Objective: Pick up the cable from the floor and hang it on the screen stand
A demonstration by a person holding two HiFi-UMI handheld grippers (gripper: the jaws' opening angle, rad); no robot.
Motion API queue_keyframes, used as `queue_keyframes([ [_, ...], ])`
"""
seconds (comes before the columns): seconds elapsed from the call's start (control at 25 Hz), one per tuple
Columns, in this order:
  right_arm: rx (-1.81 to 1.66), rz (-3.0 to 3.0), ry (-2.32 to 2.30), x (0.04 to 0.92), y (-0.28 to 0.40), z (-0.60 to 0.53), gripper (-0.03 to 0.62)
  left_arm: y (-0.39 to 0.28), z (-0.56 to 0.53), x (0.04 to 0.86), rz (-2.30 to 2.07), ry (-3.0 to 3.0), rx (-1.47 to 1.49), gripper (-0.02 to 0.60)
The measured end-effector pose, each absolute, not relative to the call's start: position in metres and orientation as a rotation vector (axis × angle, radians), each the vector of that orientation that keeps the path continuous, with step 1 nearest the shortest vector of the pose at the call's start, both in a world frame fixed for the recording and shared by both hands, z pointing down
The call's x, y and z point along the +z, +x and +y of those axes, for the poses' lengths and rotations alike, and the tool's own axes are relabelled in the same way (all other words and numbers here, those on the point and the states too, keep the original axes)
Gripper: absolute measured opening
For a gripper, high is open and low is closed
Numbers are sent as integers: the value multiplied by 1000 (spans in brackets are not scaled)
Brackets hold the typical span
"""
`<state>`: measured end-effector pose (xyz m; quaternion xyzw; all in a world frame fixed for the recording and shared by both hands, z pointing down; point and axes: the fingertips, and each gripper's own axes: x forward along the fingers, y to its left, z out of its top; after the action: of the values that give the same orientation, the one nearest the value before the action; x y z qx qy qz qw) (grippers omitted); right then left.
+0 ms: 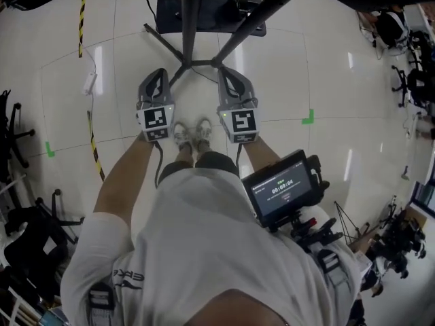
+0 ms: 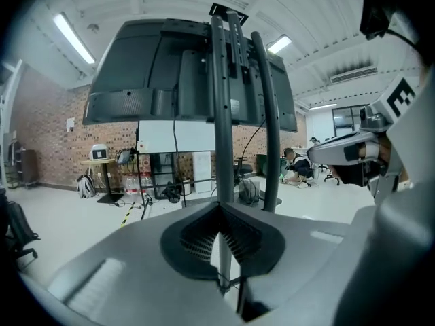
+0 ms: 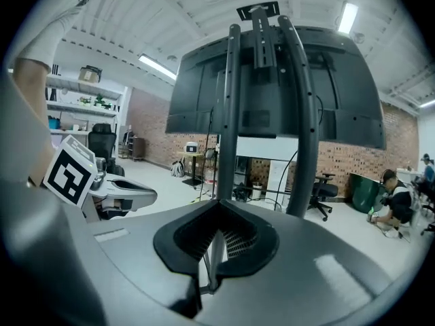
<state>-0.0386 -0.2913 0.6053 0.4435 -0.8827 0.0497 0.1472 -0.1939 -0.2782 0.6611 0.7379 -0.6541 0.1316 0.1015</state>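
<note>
Two grippers were out in front of you, side by side and apart: your left gripper (image 1: pixel 159 73) and your right gripper (image 1: pixel 225 73), each with its jaws pressed together on nothing. Both pointed at the screen stand (image 1: pixel 192 19). Its dark poles rose just ahead of the tips, and its legs (image 1: pixel 163 43) spread over the floor beyond them. A white cable (image 1: pixel 89 82) lay on the floor to the left of your left gripper, well apart from it and near a yellow-and-black striped tape (image 1: pixel 82 19).
</note>
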Motion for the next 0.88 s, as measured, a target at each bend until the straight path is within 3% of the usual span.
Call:
queue_keyframes([
  [0.2,178,-2499,1224,690,-53,-328,12,-207,-309,744,-1919,2099,447,3],
  [0.44,204,-2500,1192,717,-49,-335,12,-197,-317,775,-1924,2061,484,3],
  [0.88,224,-2475,1162,881,-59,-358,13,-200,-365,953,-1895,2045,450,3],
])
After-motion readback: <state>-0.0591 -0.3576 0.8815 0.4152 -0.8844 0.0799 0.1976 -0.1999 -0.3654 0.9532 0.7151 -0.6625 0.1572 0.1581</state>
